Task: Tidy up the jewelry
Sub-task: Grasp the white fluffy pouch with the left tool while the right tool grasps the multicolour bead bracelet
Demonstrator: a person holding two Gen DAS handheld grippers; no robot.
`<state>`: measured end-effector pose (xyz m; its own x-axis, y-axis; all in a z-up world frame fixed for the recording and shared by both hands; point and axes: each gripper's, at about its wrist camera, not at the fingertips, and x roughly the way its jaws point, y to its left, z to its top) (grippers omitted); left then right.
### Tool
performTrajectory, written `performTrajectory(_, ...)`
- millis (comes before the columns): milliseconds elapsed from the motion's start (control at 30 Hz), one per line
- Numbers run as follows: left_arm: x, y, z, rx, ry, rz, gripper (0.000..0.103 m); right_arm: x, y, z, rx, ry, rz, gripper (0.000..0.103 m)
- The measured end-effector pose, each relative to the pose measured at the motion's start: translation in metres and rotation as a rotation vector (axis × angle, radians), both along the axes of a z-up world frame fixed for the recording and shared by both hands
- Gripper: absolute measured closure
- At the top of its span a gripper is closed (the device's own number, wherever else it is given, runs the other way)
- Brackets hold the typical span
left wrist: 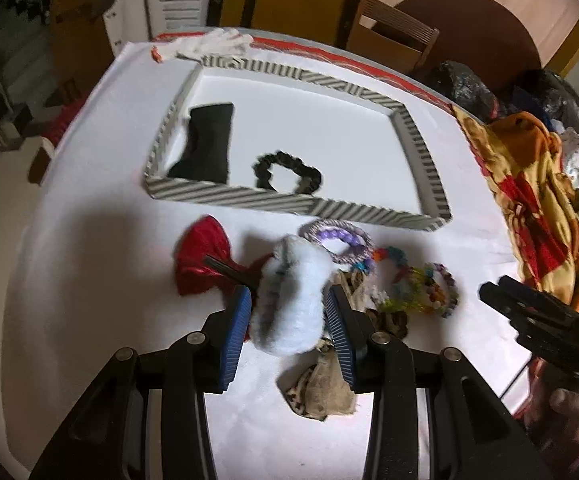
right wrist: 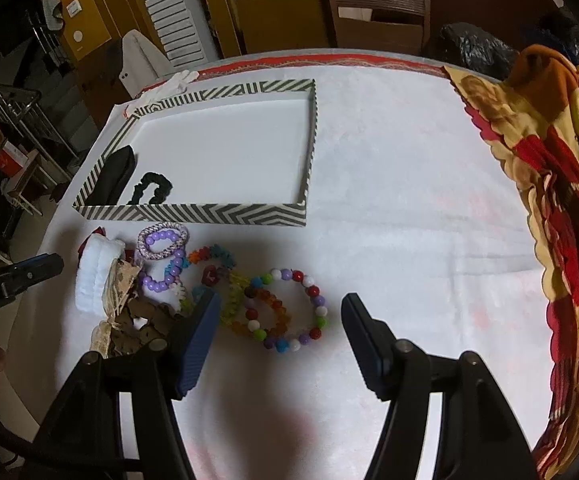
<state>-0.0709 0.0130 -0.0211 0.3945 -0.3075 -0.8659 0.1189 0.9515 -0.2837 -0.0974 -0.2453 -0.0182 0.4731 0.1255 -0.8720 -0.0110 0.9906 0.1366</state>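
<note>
A fluffy white scrunchie [left wrist: 289, 292] is clamped between the blue pads of the left tongs [left wrist: 287, 312], just near of the striped tray [left wrist: 225, 196] on the white surface [right wrist: 409, 200]. The right tongs [right wrist: 279, 334] are held open above a multicoloured bead bracelet [right wrist: 313, 292]. 1 black scrunchie [left wrist: 287, 172] and 1 black pouch [left wrist: 207, 146] are seen inside the tray.

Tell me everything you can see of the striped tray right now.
The striped tray is a shallow rectangular box, apparently cardboard, with grey-and-cream chevron-striped walls and a plain white floor. It sits flat on the white tablecloth, beyond the heap of bracelets. Inside, at one end, lie a black pouch against the wall and a black scrunchie beside it; the rest is bare. Neither gripper touches it.
</note>
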Motion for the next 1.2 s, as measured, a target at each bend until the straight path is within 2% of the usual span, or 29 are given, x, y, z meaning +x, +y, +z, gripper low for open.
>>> performTrajectory(267,0.006,-0.01,-0.025,0.024,0.065,-0.046,0.072,-0.004,-0.01,-0.019,0.02,0.038,-0.005,0.037)
performTrajectory(500,0.014,-0.017,-0.037,0.057,0.087,-0.055,0.072,-0.001,-0.029,-0.037,0.046,0.067,-0.038,0.038)
performTrajectory(567,0.016,-0.02,-0.04,0.069,0.093,-0.059,0.072,0.002,-0.03,-0.04,0.039,0.05,-0.031,0.042)
performTrajectory(633,0.018,-0.02,-0.042,0.07,0.099,-0.058,0.072,0.007,-0.028,-0.044,0.017,0.05,-0.025,0.054)
performTrajectory(700,0.019,-0.018,-0.043,0.053,0.103,-0.048,0.072,0.015,-0.026,-0.05,0.011,0.063,-0.016,0.061)
performTrajectory(767,0.021,-0.015,-0.043,0.035,0.101,-0.038,0.079,0.022,-0.022,-0.056,-0.012,0.071,0.007,0.066)
performTrajectory(833,0.022,-0.013,-0.043,0.032,0.097,-0.036,0.086,0.025,-0.017,-0.063,-0.062,0.079,0.027,0.078)
performTrajectory(933,0.02,-0.01,-0.042,0.025,0.089,-0.033,0.092,0.025,-0.009,-0.065,-0.145,0.042,0.056,0.093)
performTrajectory(1000,0.018,-0.009,-0.038,0.027,0.078,-0.029,0.093,0.026,-0.007,-0.065,-0.16,0.04,0.068,0.094)
performTrajectory(1100,0.013,-0.004,-0.025,0.031,0.047,-0.024,0.094,0.024,-0.01,-0.056,-0.101,0.037,0.064,0.094)
performTrajectory(1200,0.013,0.002,-0.008,0.02,0.011,-0.017,0.094,0.02,-0.013,-0.033,-0.041,-0.01,0.057,0.094)
